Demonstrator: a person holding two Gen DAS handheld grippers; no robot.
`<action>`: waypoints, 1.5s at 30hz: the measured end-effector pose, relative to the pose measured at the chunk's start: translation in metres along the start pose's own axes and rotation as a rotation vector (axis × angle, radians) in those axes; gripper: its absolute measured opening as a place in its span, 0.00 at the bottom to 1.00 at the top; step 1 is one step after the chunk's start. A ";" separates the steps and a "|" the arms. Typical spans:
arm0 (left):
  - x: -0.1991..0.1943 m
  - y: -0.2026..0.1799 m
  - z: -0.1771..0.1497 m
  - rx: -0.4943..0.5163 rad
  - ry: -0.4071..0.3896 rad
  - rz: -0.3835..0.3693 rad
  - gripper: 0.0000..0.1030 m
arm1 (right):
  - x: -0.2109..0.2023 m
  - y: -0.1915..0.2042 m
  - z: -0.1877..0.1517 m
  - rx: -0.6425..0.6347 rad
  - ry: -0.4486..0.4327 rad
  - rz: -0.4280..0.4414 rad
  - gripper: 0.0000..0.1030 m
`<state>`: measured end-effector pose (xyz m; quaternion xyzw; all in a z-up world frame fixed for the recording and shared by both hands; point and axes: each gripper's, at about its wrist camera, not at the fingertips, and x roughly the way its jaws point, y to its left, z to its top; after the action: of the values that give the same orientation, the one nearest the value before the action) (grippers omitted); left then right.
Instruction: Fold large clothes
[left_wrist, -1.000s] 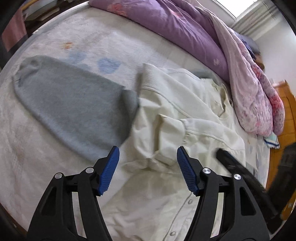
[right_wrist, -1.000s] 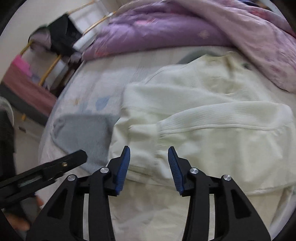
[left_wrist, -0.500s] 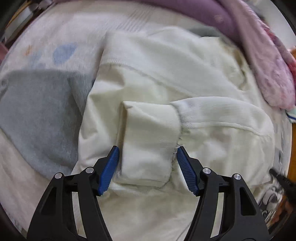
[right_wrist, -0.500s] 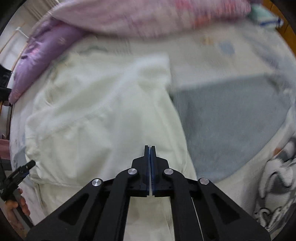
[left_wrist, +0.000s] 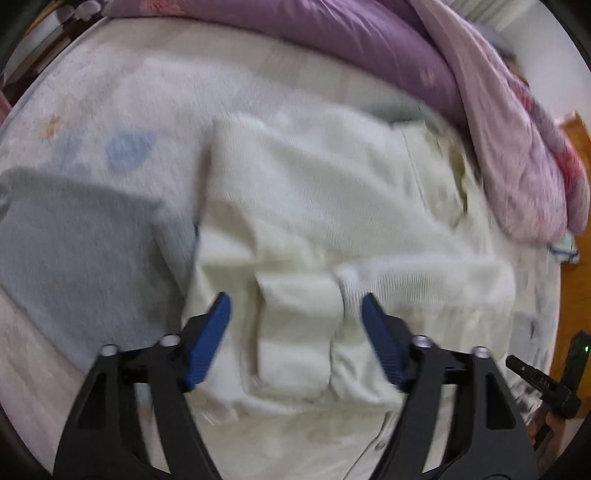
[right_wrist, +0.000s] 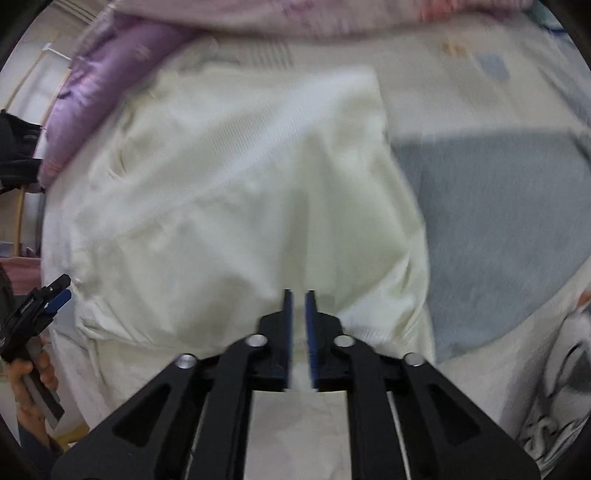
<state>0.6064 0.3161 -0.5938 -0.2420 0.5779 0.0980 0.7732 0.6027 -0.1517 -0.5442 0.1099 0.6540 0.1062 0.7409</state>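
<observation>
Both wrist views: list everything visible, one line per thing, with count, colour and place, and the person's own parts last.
jacket: one, cream, spread mid-bed, a sleeve cuff folded across its front.
grey garment: one, grey, flat on the bed beside the jacket.
bed sheet: one, white with faint prints, under both garments.
duvet: one, purple and pink, bunched along the bed's far side.
left claw: one, black with blue pads, jaws opening either side of the cuff, not pressing it.
right claw: one, black with blue pads, jaws opening slightly over the jacket's lower edge.
hand: one, holding the left claw's handle.
</observation>
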 end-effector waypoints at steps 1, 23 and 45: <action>0.000 0.004 0.011 -0.011 -0.007 0.001 0.76 | -0.004 -0.001 0.010 0.004 -0.009 0.001 0.36; 0.105 0.030 0.146 -0.070 0.133 0.154 0.76 | 0.100 -0.079 0.183 0.251 0.089 -0.080 0.61; -0.012 -0.067 0.103 0.172 -0.172 0.186 0.09 | -0.009 -0.013 0.119 -0.043 -0.201 -0.035 0.05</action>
<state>0.7186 0.3102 -0.5427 -0.1111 0.5355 0.1397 0.8255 0.7196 -0.1699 -0.5249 0.0923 0.5760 0.0957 0.8066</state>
